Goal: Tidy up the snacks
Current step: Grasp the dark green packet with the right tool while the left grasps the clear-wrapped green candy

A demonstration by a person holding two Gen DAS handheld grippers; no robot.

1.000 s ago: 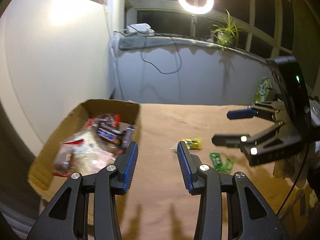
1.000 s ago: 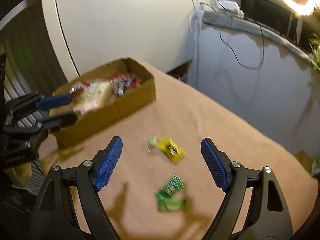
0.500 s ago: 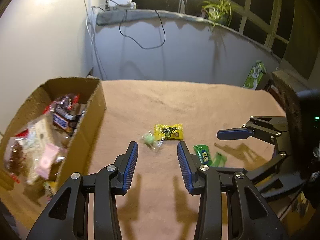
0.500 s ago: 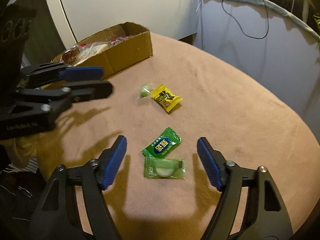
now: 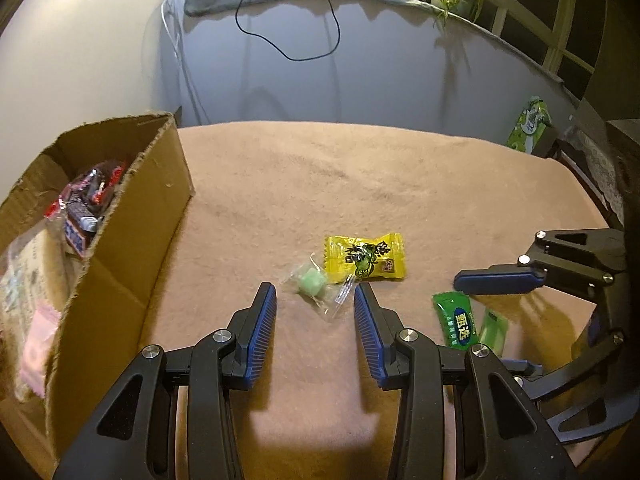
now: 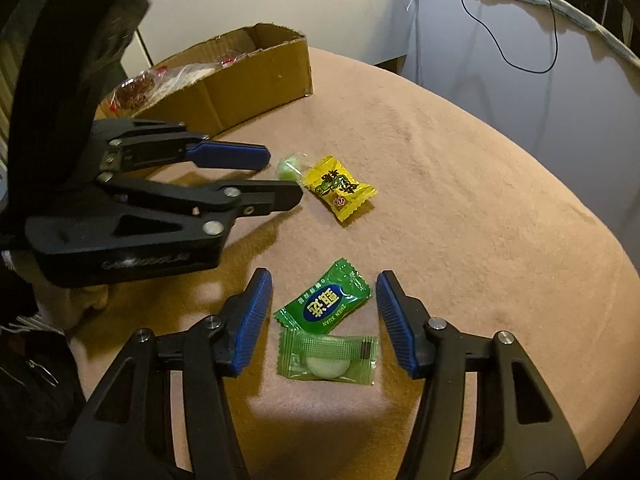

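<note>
The right tool [image 6: 324, 286] is closing around two green candies [image 6: 324, 308], pads not touching. The left tool [image 5: 315, 300], half-open, frames a pale sweet [image 5: 312, 284] mid-tabletop [image 5: 400, 184]; the box [image 5: 132, 216] sits at the left edge.

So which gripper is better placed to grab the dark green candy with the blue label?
The right. The right gripper already has the dark green candy between its closing jaws, not yet touching it. The left gripper is lined up on the clear-wrapped green candy instead.
</note>
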